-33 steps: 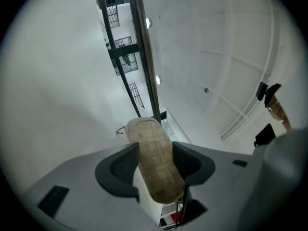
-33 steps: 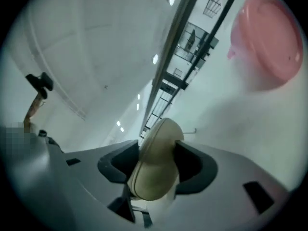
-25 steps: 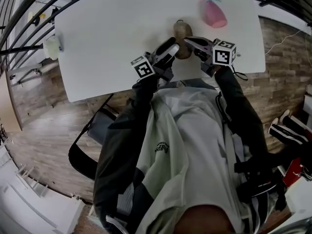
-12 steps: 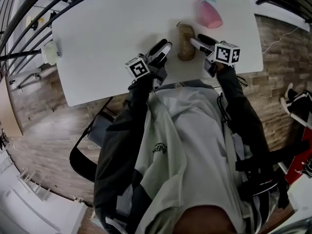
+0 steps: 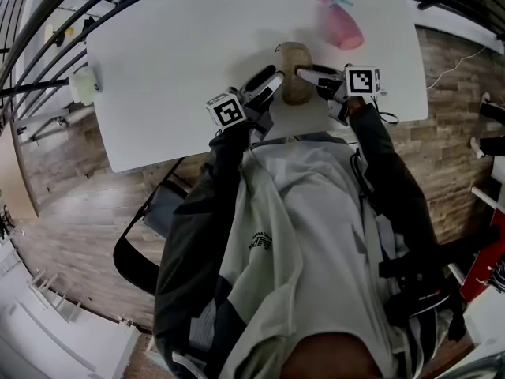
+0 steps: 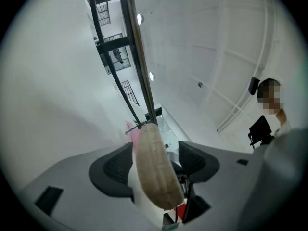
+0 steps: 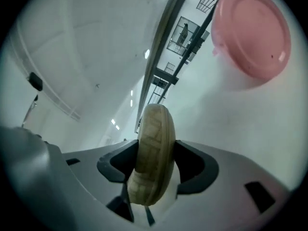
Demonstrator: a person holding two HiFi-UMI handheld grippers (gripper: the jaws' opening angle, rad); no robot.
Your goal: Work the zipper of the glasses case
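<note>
Both tools straddled the glasses case [image 5: 295, 60].
Probably light and stiff-shelled; the right tool [image 5: 308, 75] was closing onto its sides, while the left tool [image 5: 267, 80] gaped around it.

The left hand-held gripper [image 5: 273, 78], drawn off to the side half a second ago, is back at the glasses case [image 5: 295, 60], which now stands between its wide jaws. The right hand-held gripper [image 5: 306, 76], shut a second ago, then off the case, now closes its jaws on the case's sides. The case lies nearer the pink bottle [image 5: 342, 24].
</note>
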